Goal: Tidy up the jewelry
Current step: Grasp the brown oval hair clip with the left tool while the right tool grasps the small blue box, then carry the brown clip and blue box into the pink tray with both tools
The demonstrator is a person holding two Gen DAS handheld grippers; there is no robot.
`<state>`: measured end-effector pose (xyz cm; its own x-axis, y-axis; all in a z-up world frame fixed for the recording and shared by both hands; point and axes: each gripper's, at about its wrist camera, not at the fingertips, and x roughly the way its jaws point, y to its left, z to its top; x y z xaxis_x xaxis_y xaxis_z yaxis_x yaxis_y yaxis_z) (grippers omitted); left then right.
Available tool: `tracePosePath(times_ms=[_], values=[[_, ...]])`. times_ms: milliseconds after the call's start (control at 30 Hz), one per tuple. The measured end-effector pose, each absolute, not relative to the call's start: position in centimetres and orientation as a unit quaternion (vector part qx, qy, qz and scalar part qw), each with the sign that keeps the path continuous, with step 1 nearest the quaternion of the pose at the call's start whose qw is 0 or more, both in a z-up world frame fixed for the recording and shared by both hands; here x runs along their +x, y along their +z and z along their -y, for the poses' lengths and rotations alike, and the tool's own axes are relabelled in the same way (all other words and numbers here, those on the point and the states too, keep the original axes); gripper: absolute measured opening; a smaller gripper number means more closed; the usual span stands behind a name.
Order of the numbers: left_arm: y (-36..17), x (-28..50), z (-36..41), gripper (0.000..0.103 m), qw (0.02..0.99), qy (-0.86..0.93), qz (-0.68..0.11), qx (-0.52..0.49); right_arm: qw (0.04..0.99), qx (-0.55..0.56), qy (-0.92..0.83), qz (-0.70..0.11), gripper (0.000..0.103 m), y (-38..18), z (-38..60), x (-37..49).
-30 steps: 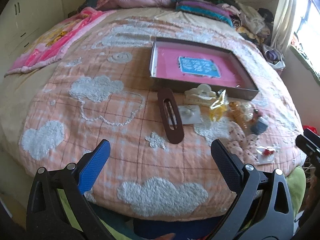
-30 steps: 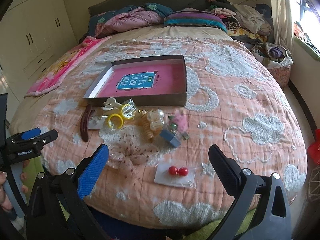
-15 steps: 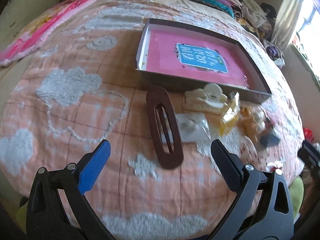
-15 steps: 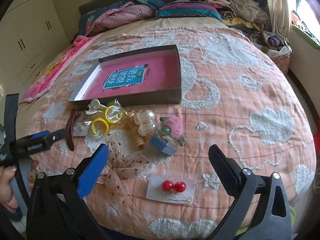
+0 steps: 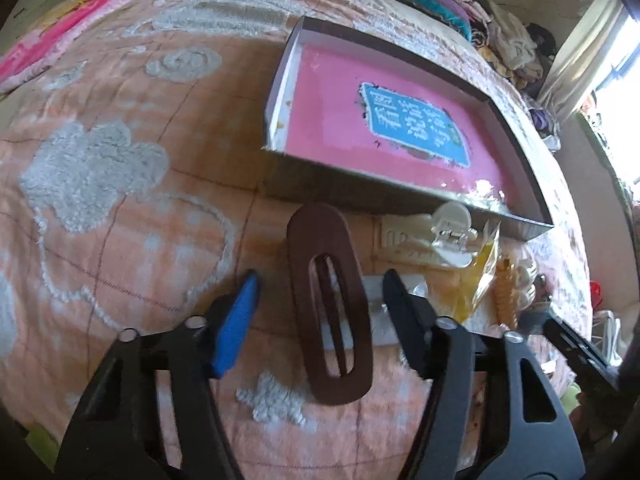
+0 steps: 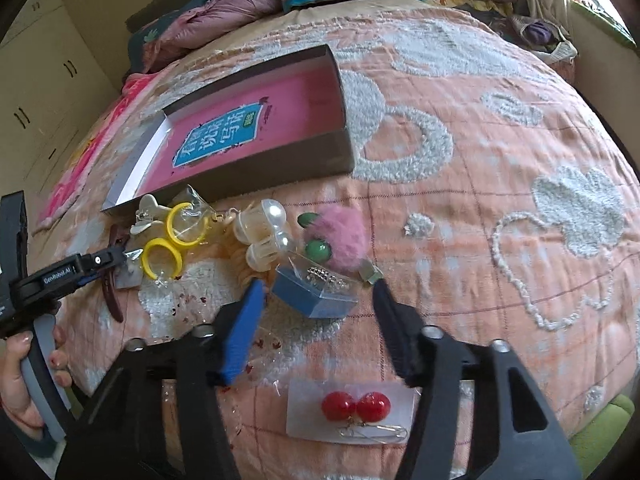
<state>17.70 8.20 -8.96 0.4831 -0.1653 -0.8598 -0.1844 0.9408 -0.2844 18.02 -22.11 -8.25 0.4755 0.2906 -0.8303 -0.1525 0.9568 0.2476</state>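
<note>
The left gripper (image 6: pixel 116 258) arm reads "GenRobot.AI"; the box (image 6: pixel 240 168) bottom's blue label carries Chinese characters.

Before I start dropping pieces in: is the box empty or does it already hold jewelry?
Empty of jewelry. The box shows only its pink printed floor; the clips and earrings all lie outside on the quilt.

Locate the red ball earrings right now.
Right wrist view, bottom centre: the red ball earrings lie on a clear card on the bedspread, nearer the camera than the blue box.

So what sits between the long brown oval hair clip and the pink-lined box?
Nothing: in the left wrist view, only bare peach quilt separates the brown oval hair clip from the box's near wall.
</note>
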Motion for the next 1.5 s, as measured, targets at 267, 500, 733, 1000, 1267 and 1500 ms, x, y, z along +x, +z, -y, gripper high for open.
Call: tracePosePath(times_ms=[267,500,733,1000,1267,1500], values=[[-9.2,18.4,-8.6,0.027,0.846,-0.018,-0.499,-0.186,0.861,0.073,0.152,-0.480,0.039,-8.2,22.6,17.8],[-7.9,17.8,-8.8,0.024,0.853,-0.033,-0.486,-0.187,0.869,0.078,0.160,-0.462,0.036,-6.2,24.4,16.4],[-5.1,16.9,-10.1,0.024,0.867,-0.038,-0.462,-0.185,0.878,0.080,0.168,-0.441,0.036,-3.6,25.0,16.2],[-1.8,18.0,-12.2,0.024,0.884,-0.019,-0.434,-0.171,0.883,0.082,0.204,-0.414,0.036,-0.5,22.7,18.5],[-0.8,21.8,-12.1,0.025,0.891,-0.014,-0.426,-0.159,0.885,0.061,0.225,-0.403,0.036,0.5,19.2,22.9],[-2.1,25.2,-9.9,0.025,0.888,-0.015,-0.437,-0.141,0.881,0.061,0.201,-0.424,0.036,-1.6,18.6,27.1]])
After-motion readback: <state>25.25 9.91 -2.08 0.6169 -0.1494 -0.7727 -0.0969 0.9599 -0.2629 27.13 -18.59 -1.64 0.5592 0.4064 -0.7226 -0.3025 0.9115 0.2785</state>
